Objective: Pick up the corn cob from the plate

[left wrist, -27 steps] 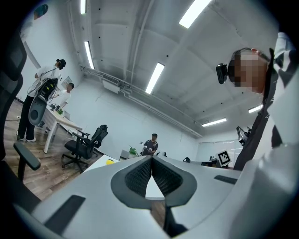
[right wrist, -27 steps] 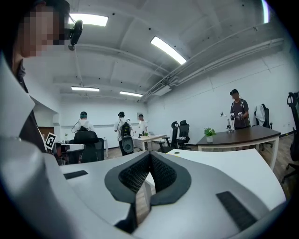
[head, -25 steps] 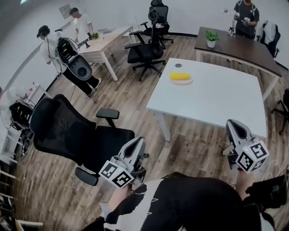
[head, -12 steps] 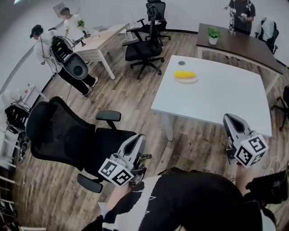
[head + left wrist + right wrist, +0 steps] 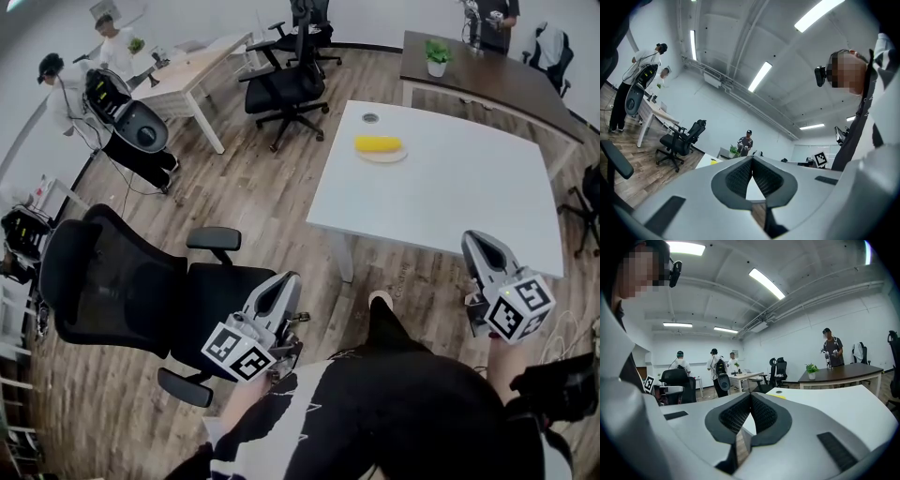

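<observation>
Two clenched, empty tools, left hand-held gripper (image 5: 283, 284) and right hand-held gripper (image 5: 474, 242), face the near table (image 5: 403, 232) edge.

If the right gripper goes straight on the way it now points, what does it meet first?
Most likely the white table, near its front edge: the right gripper is aimed at it. Depth is unclear, so this is a judgement.
</observation>
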The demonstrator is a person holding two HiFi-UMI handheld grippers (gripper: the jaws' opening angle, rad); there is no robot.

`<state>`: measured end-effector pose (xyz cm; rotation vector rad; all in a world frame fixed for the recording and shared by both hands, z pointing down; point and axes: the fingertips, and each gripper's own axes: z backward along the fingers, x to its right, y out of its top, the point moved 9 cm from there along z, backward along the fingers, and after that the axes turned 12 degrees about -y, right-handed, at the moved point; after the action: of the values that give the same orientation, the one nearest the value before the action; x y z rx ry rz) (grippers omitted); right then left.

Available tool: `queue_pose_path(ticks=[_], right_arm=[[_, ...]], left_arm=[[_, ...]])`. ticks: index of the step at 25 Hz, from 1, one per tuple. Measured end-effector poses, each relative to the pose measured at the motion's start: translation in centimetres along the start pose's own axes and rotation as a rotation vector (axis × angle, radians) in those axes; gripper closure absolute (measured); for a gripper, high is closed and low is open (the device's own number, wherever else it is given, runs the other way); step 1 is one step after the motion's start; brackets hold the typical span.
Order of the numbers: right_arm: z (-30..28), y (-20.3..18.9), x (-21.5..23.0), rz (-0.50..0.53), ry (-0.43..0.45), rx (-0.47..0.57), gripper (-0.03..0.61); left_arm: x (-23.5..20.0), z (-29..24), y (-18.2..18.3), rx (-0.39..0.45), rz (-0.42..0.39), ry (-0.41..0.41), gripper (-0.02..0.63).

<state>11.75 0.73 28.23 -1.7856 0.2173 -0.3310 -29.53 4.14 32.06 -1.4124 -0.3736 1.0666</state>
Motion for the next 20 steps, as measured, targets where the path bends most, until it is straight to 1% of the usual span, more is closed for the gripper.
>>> queue_pose_path(ticks=[4,8,12,17,20], right_arm=[[-2.3,0.2,0.7,-0.003,-0.024,-0.013,0.563],[-5.1,1.3,1.6,-0.015,-0.040,-0.020,0.563],[-8.5,2.3,2.9,-0.005,-0.018,-0.011,0.563],[-13.6,3.6,4.4,-0.005,-0.005,-0.024,0.563],[-17.0,4.7,5.7,-0.002,0.027,-0.019,0.563]], left_arm=[[-1.9,-1.4,-0.1,-0.002,0.015,-0.004,0.600],[-3.9,-3.3,0.8,0.003,0.008,-0.003,0.600],[-6.2,-5.3,1.6,0.013,0.002,0.005,0.600],[-10.0,-7.9,2.4,0.028,-0.003,0.022,0.600],[-12.0,-10.0,3.1,0.030,-0.009,0.037,0.600]])
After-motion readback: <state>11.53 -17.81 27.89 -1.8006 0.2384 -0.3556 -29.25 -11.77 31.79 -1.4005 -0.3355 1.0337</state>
